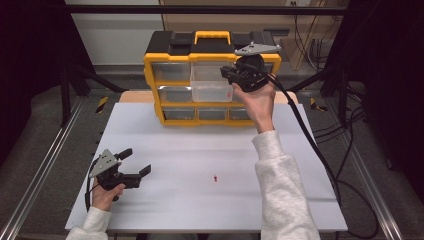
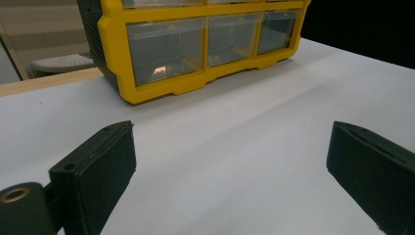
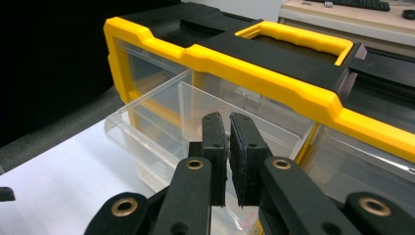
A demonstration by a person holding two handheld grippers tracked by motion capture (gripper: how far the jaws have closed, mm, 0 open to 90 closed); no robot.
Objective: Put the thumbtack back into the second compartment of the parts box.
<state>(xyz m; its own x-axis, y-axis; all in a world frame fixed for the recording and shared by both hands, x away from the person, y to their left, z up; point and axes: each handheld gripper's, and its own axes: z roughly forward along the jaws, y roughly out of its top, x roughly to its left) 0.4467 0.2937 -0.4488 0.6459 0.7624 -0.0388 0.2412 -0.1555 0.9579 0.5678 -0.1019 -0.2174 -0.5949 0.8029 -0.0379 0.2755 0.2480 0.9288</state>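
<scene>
We see the white table (image 1: 200, 165) bearing a yellow organizer (image 1: 165, 85) at 12 o'clock, its clear top-middle drawer (image 1: 210, 85) pulled out. The right gripper (image 3: 227, 147), jaws nearly together and holding nothing visible, hangs above that drawer. The left gripper (image 1: 135, 167) rests wide open and empty at 8 o'clock. A tiny red piece (image 1: 215, 178) lies at 6 o'clock. We judge 1 step underway: the drawer's contents; next calls for withdrawing or pushing the drawer shut.

Both sleeves (image 1: 282, 185) are light grey. The black left gripper (image 1: 134, 166) and right gripper (image 1: 226, 73) each carry a grey three-cornered plate (image 1: 256, 48), brass-ringed screws (image 3: 195, 164) and a black cable (image 1: 320, 155).
</scene>
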